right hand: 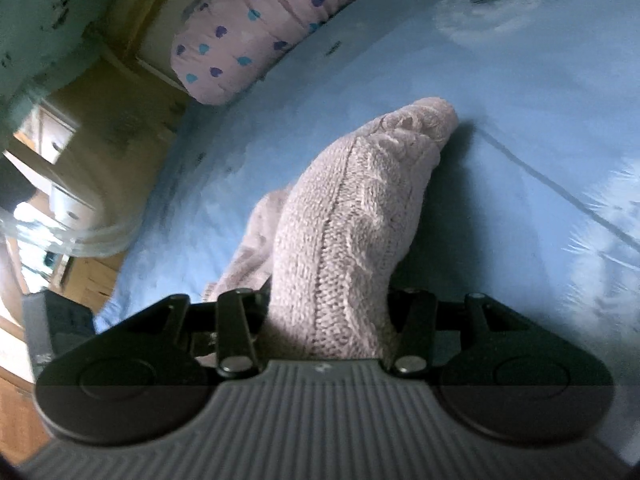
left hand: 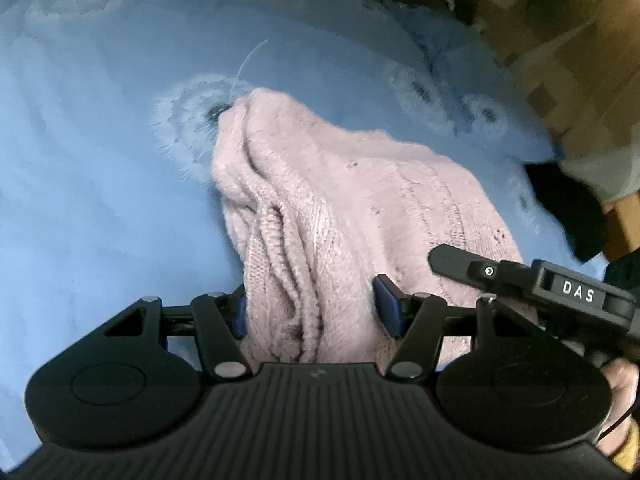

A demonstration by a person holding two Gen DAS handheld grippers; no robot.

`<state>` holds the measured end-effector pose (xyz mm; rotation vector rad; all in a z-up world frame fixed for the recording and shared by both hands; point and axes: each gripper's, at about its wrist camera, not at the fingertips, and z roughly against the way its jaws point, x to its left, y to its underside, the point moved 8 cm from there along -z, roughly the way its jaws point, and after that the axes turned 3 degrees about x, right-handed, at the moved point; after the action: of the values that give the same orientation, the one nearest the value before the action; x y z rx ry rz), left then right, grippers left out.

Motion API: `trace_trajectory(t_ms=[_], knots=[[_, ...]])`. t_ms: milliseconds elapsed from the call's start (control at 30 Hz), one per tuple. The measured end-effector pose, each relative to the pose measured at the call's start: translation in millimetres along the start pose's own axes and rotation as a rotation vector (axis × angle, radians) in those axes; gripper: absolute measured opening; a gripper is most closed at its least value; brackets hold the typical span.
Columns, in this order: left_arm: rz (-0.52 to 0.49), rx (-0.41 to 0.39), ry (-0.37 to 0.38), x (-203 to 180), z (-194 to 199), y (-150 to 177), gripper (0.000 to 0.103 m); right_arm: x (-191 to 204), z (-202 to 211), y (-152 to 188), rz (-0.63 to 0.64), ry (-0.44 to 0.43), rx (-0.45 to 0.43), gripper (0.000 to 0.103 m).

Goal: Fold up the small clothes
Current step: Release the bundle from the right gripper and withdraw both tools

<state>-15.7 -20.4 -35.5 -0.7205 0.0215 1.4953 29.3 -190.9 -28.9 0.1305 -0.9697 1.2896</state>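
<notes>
A pale pink knitted garment [left hand: 340, 184] lies bunched on a blue bedsheet [left hand: 100, 200]. My left gripper [left hand: 316, 312] is shut on a thick bunch of its near edge, knit filling the gap between the blue pads. The right gripper's black finger [left hand: 460, 264] reaches onto the garment from the right in the left wrist view. In the right wrist view, my right gripper [right hand: 328, 320] is shut on another fold of the pink garment [right hand: 360, 200], which rises in a ridge away from the jaws.
The sheet [right hand: 520, 120] carries white dandelion prints. A pink pillow with blue and purple hearts [right hand: 260, 32] lies at the bed's far edge. Wooden floor [left hand: 580, 60] and furniture [right hand: 60, 152] lie beyond the bed. A black item [left hand: 568, 208] sits at the bed's right edge.
</notes>
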Motion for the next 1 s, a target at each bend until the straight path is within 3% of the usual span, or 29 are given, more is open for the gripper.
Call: trace_trajectory(t_ms=[167, 300, 500, 767, 933, 1000], knots=[[-0.040, -0.028, -0.061, 9, -1, -3, 0.069, -18, -8, 15, 0.007, 0.127, 0.006, 0.055], [-0.120, -0.049, -0.105, 8, -5, -4, 0.070, -21, -19, 24, 0.102, 0.185, -0.041, 0.065], [-0.182, -0.070, -0.174, 6, 8, -9, 0.070, -24, -13, 31, 0.111, 0.161, -0.089, 0.069], [-0.236, -0.150, -0.283, -6, 43, 9, 0.070, -17, 7, 41, 0.177, 0.209, -0.152, 0.071], [-0.218, -0.238, -0.344, -13, 59, 37, 0.088, -11, 30, 52, 0.230, 0.240, -0.203, 0.072], [-0.218, -0.242, -0.366, -16, 56, 50, 0.090, -8, 41, 59, 0.263, 0.255, -0.234, 0.078]])
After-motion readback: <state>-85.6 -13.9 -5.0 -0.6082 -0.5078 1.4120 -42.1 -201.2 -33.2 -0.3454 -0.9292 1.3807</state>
